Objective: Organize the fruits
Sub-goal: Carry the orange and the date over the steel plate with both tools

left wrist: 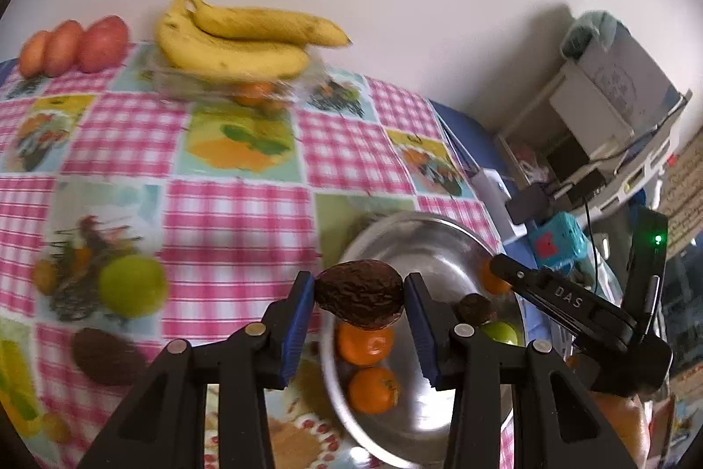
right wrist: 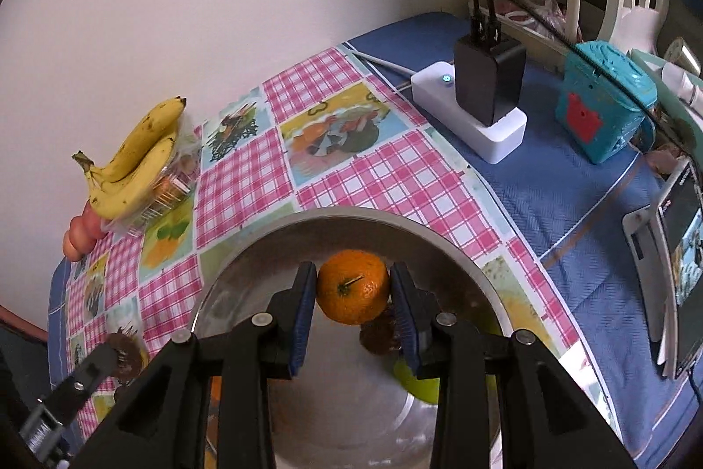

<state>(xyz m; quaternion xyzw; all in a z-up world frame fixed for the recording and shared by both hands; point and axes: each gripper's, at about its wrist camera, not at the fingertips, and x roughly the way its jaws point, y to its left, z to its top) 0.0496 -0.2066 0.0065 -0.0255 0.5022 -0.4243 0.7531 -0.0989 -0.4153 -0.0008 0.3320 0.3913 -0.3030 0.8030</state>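
Observation:
My left gripper (left wrist: 359, 299) is shut on a dark brown avocado (left wrist: 359, 298), held over the left rim of a steel bowl (left wrist: 422, 236). The bowl holds two oranges (left wrist: 365, 342), a second avocado (left wrist: 475, 308) and a green fruit (left wrist: 501, 332). My right gripper (right wrist: 353, 286) is shut on an orange (right wrist: 353, 285) above the same bowl (right wrist: 272, 240), with an avocado (right wrist: 378, 333) and a green fruit (right wrist: 417, 383) below it. The right gripper also shows in the left wrist view (left wrist: 498, 271).
A banana bunch (left wrist: 237, 38) lies on a clear container at the table's back, with red-orange fruits (left wrist: 74, 45) to its left. A green fruit (left wrist: 129, 284) and an avocado (left wrist: 105, 354) lie on the checked cloth. A power strip (right wrist: 470, 117) and a teal box (right wrist: 606, 99) stand to the right.

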